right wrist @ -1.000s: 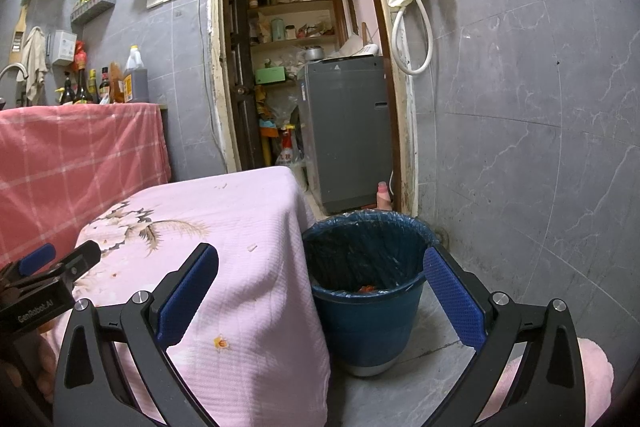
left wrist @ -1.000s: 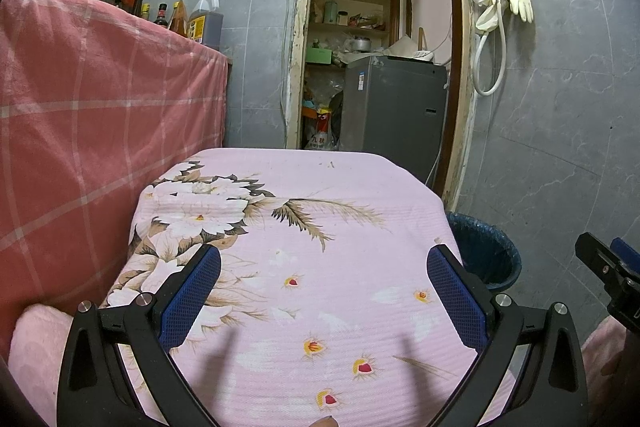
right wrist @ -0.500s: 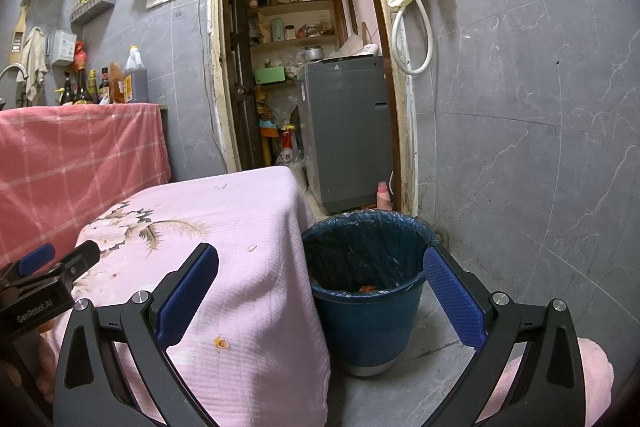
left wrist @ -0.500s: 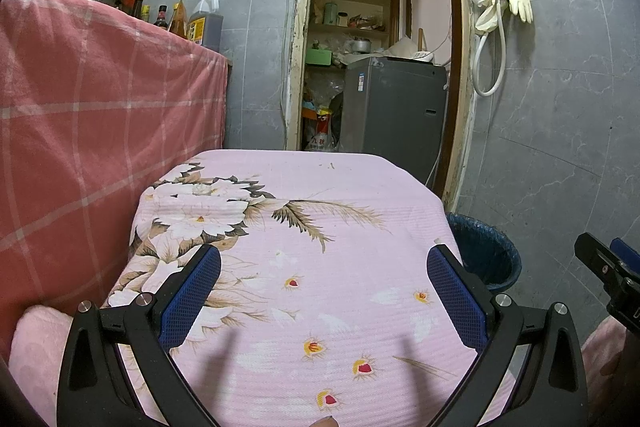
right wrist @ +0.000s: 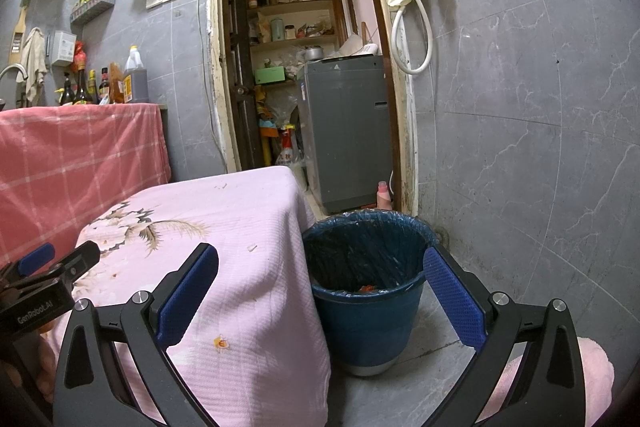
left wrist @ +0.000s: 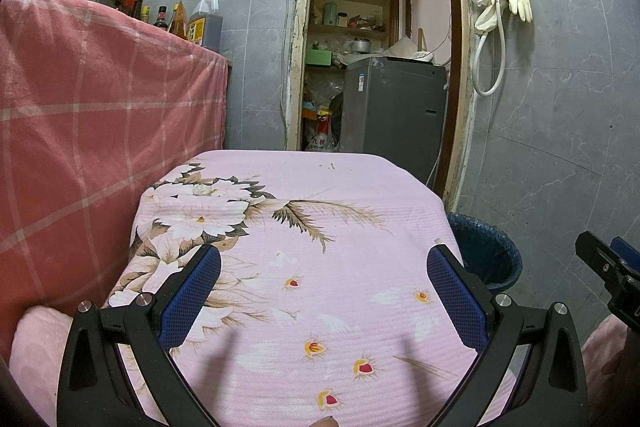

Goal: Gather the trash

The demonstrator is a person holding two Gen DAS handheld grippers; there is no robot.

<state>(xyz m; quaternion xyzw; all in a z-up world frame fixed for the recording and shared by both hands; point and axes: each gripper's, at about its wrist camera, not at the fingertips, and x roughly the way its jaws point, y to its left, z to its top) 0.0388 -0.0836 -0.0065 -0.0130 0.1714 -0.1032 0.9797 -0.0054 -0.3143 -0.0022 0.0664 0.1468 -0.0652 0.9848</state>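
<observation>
**Small scraps, wide tongs, and a bin set low beside the desk**

The only trash seen on the desk (left wrist: 320,267) is tiny: a few dark crumbs (left wrist: 330,166) near the far edge of the pink flowered cloth (left wrist: 360,195), and a pale scrap (right wrist: 252,247) close to the cloth's right edge, just above the bin. More trash is seen inside the blue bin (right wrist: 372,327), where something orange (right wrist: 368,287) lies at the bottom of the dark liner (right wrist: 360,251). The bin stands on the floor, right against the hanging side of the cloth.

The left tongs (left wrist: 324,303) are spread wide over the near part of the desk, and nothing is held between them. The right tongs (right wrist: 320,303) are likewise spread and empty, held out over the desk corner and the bin's rim.

Several slips are judged likely from here. The crumbs are so small that they may be missed by the broad blue pads (left wrist: 456,299) altogether, or pushed along rather than pinched. The cloth is soft and loose, so a fold may be caught with a scrap and the cloth dragged toward the edge. The pale scrap lies so near the edge that it may be flicked onto the floor instead of into the bin. The bin looks light, and it may be knocked if the right tongs are lowered carelessly.
</observation>
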